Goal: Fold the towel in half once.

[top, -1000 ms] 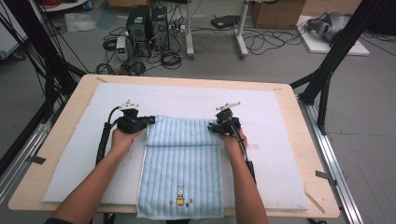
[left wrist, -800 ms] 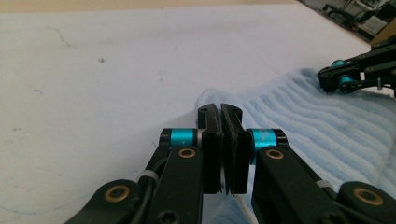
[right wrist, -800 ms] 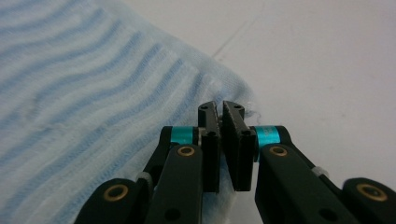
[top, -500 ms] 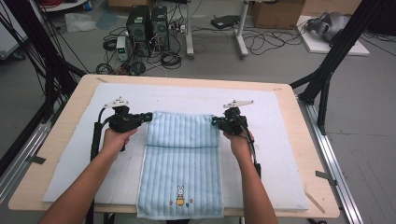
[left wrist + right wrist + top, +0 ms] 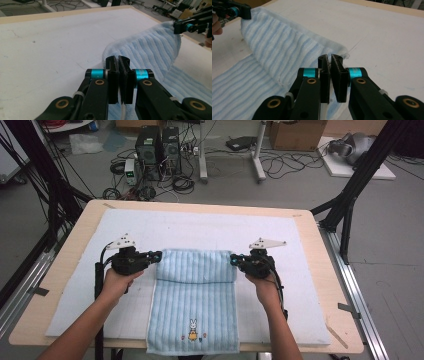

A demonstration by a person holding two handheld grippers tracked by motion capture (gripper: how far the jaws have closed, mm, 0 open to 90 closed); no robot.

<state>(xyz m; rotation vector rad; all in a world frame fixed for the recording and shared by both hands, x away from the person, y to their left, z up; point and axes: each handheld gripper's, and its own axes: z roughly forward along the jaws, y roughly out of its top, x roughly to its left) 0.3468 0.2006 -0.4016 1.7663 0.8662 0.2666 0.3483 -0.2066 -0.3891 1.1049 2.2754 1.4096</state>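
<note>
While the light-blue striped towel [image 5: 194, 307] lies on the white mat [image 5: 210, 227] that covers the bench [image 5: 320, 235], its far end doubled back over itself and its rabbit-printed near end reaching the bench's front edge, I hold that folded part between my two claws. My left claw [image 5: 159, 255] is clamped on the fold's left corner and my right claw [image 5: 231, 261] on its right corner, jaws pressed nearly together on the cloth, the right one having just finished closing. Between them the raised cloth sags in a soft ridge just above the flat part.
</note>
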